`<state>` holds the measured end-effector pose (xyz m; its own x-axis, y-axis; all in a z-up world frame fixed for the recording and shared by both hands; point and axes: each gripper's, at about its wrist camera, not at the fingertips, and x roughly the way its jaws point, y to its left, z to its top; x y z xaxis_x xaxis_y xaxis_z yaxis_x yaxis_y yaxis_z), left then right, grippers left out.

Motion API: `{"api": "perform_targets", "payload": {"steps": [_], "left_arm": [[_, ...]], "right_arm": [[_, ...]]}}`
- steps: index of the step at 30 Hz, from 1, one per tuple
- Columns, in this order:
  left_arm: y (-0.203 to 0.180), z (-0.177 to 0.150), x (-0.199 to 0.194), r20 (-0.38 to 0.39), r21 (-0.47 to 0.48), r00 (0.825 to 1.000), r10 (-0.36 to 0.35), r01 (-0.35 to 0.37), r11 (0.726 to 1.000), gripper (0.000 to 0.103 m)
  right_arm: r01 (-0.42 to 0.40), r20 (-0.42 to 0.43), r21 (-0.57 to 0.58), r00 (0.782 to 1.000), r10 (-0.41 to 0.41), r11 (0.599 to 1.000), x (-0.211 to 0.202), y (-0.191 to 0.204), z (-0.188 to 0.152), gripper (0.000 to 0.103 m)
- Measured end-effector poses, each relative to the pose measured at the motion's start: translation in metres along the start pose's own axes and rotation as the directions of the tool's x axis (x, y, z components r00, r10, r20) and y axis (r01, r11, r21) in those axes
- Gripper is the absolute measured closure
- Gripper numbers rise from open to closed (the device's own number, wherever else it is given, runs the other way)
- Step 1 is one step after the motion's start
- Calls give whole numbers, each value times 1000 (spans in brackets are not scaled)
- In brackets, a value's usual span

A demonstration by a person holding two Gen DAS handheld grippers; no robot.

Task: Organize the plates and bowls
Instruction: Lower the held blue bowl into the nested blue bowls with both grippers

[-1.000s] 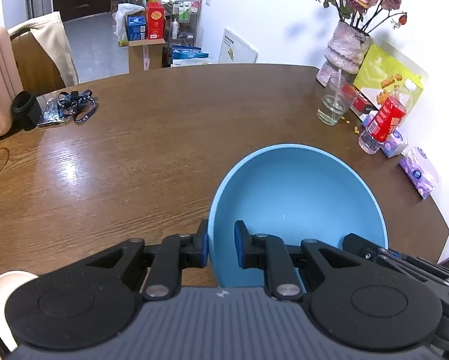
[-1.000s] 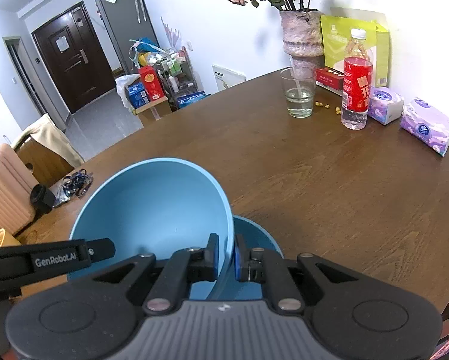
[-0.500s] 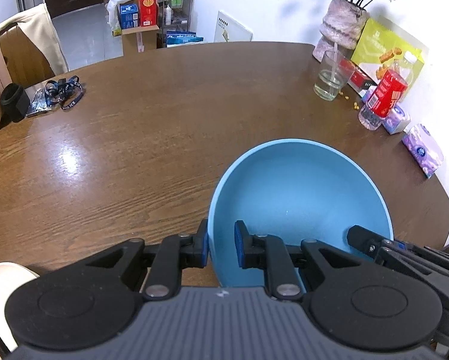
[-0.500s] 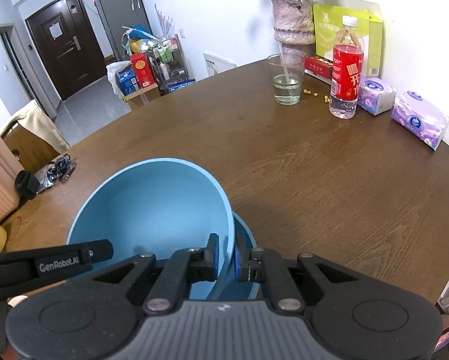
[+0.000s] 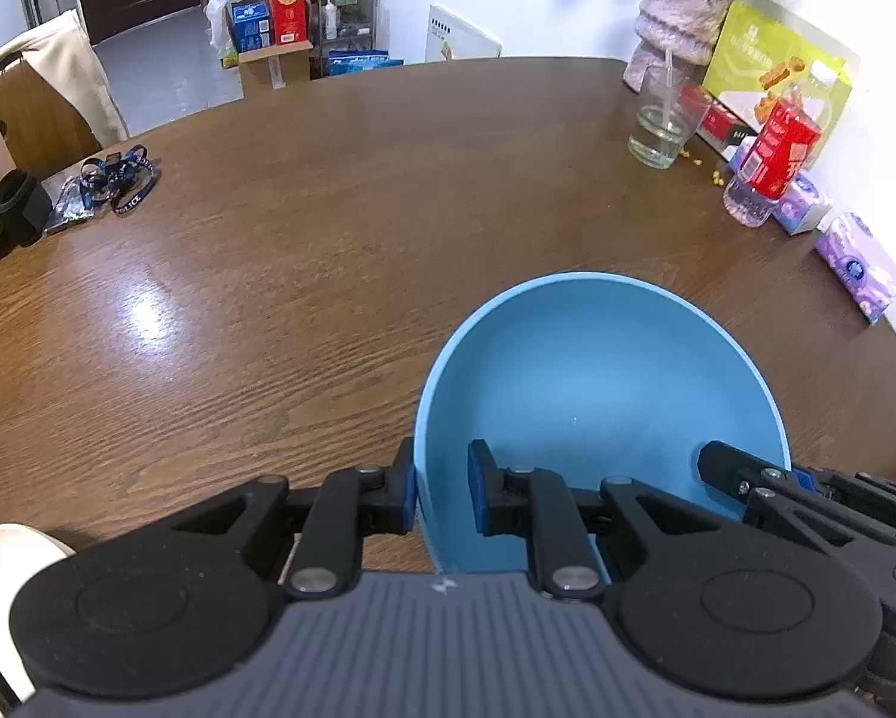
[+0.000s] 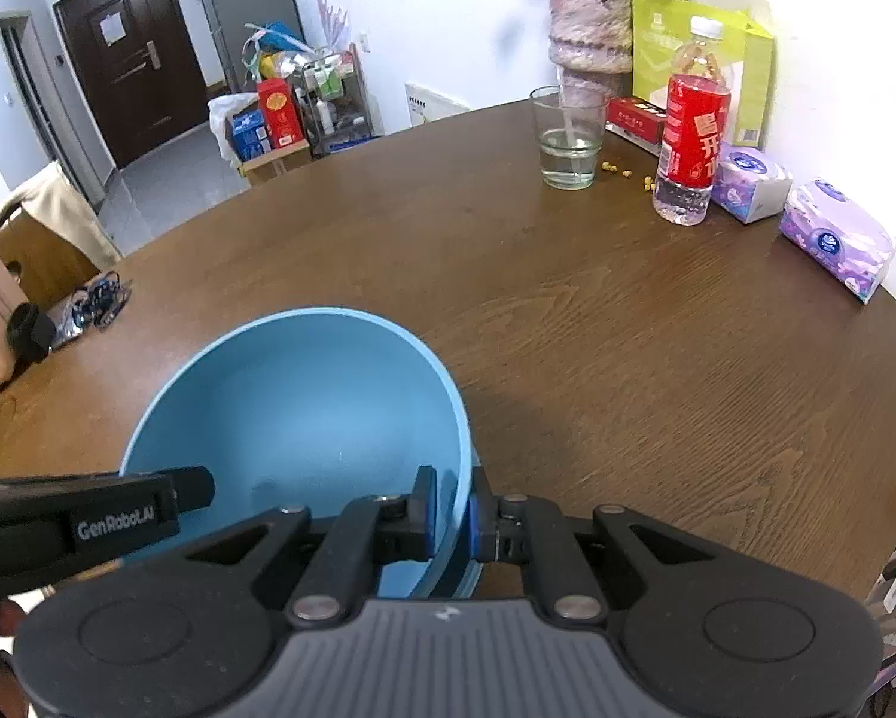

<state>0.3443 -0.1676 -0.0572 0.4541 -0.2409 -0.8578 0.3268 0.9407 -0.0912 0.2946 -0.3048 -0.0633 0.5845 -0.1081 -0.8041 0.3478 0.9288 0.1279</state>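
Brown wood-grain desk (image 5: 328,251), rounded edge, glossy, with a glare patch at left; near edge hidden behind the gripper bodies in both views.

Blue bowl (image 5: 597,395), smooth, matte, deep and round, held just above or at the desk's near edge, cannot tell which; near rim cut off by the tool bodies. Left hand-held gripper (image 5: 442,493) clamped on the bowl's left rim, one blue pad outside the wall, the other inside, a slight gap visible at the inner pad. Right hand-held gripper (image 6: 451,514) clamped on the opposite rim in the same manner, wall between its pads. Second blue rim peeking below the bowl in the right wrist view, mostly hidden, identity uncertain.

Pale round dish (image 5: 5,562) at lower left of the left wrist view, largely cut off.

Along the far right edge: textured stone-like vase (image 6: 588,36), blooms cropped at frame top; green box (image 6: 747,60) behind; clear plastic bottle (image 6: 690,137) with red label; drinking glass (image 6: 567,140) with a little water; two purple tissue packs (image 6: 837,239); small yellow crumbs (image 6: 618,170), too small to identify.

At the far left: tangled black-and-blue lanyard (image 5: 119,173) beside a dark cylindrical object (image 5: 17,203), partly cropped.
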Motion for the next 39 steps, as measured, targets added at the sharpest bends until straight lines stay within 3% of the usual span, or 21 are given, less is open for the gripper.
{"api": "perform_targets", "payload": {"steps": [23, 31, 39], "left_arm": [[-6, -9, 9, -4, 20, 1000, 21, -21, 1000, 85], [-5, -9, 9, -4, 12, 1000, 16, -16, 1000, 85], [-3, -9, 9, -4, 3, 1000, 13, -13, 1000, 85]], "right_arm": [[120, 42, -182, 993, -114, 976, 6, 20, -7, 93], [93, 22, -163, 996, -91, 982, 9, 14, -7, 87], [52, 40, -118, 998, -47, 992, 2, 4, -6, 87]]}}
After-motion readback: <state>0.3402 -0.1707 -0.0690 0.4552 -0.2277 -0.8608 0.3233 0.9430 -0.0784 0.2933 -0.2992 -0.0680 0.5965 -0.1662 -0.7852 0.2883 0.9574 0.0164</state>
